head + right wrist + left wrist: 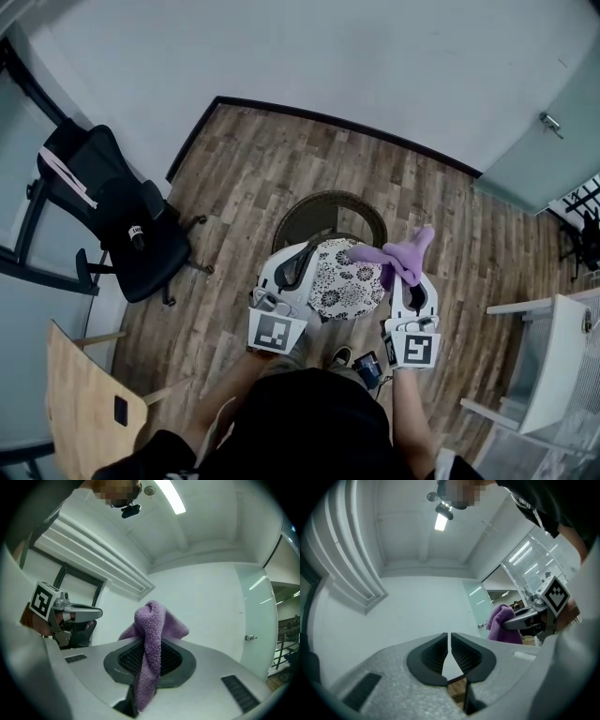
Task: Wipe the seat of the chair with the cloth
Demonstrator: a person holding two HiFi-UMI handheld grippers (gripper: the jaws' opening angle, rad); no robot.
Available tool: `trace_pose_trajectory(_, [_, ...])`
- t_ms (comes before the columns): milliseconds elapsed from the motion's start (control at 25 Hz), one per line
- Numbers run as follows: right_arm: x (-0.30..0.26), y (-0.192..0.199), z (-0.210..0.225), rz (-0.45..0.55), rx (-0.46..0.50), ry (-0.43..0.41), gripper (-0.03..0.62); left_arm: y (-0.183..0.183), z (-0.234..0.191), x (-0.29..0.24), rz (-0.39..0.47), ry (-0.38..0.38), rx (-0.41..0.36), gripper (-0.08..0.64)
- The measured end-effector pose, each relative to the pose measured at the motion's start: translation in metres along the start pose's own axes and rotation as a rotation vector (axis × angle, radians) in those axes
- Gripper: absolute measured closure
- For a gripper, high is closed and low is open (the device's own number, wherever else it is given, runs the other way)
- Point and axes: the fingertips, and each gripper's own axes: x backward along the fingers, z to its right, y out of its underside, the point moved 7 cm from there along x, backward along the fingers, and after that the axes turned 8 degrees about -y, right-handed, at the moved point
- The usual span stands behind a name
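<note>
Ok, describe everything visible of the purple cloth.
The cloth is purple, fluffy like terry towelling, bunched into folds. The right gripper is shut on its middle: one end sticks out past the tips, the other hangs down between them. From the head view it overlaps the right edge of the patterned chair seat; contact cannot be told.

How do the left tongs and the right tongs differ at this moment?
The left tongs are shut and empty; the right tongs are shut on the purple cloth. In the head view, the left tongs show left of the patterned seat, the right tongs right of it. Both are white.
</note>
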Motion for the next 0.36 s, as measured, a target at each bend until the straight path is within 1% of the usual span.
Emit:
trace_pose_trajectory(160, [-0.018, 0.007, -0.002, -0.030, 0.026, 0.014, 0.543, 0.015, -0.023, -0.006, -0.011, 0.010, 0.005, 0.540])
trace_pose_trajectory(360, [-0.046, -0.009, -0.009, -0.043, -0.036, 0.038, 0.543, 0.030, -0.052, -0.016, -0.025, 0.001, 0.019, 0.540])
